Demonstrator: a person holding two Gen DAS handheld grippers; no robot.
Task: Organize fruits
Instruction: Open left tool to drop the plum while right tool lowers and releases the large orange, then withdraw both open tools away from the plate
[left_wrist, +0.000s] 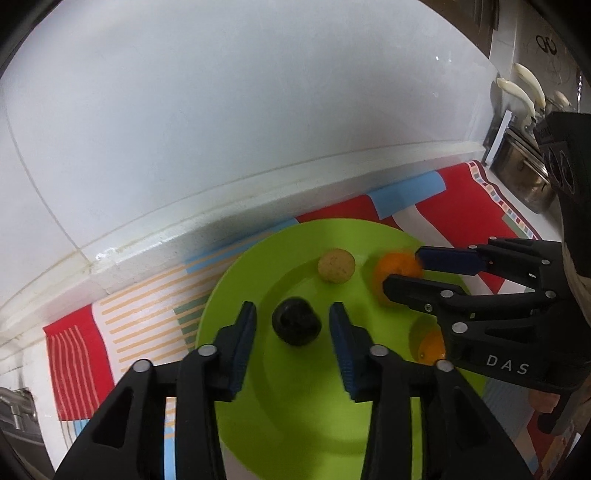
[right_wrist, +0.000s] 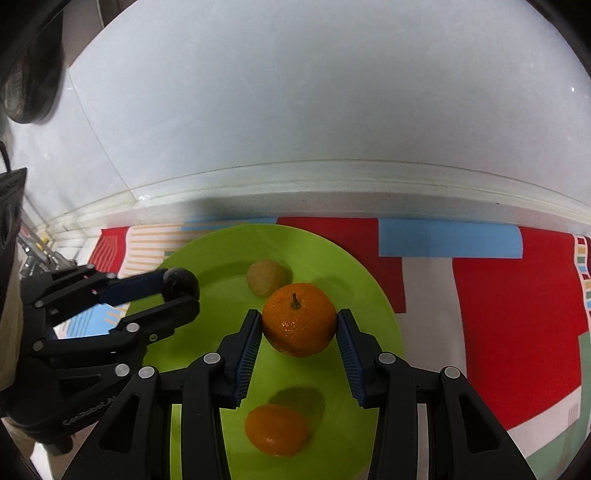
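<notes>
A: Where's the fruit?

B: All on the green plate (right_wrist: 369, 295), which sits on a striped red, white and blue cloth (right_wrist: 517, 314) beside a white wall. The right gripper (right_wrist: 299, 328) has the stemmed orange (right_wrist: 299, 319) squeezed between its blue pads, one pad on each flank — stem pointing up and a little away from the camera.

A: And the left one?

B: The left gripper (left_wrist: 293, 321) stands parted around a small dark fruit (left_wrist: 295, 321). There's a clear gap on both sides in its own view, so nothing is gripped; the fruit rests on the plate between the fingers. It looks stubby, its blunt end tilted toward the camera.

A: Anything else on the plate?

B: A round tan fruit (left_wrist: 336, 266) nearer the wall, just beside the held orange — no clear long axis. A second orange fruit (right_wrist: 275, 430) lies near the plate's front edge, slightly flattened, its wider span running left to right in the right wrist view.
</notes>
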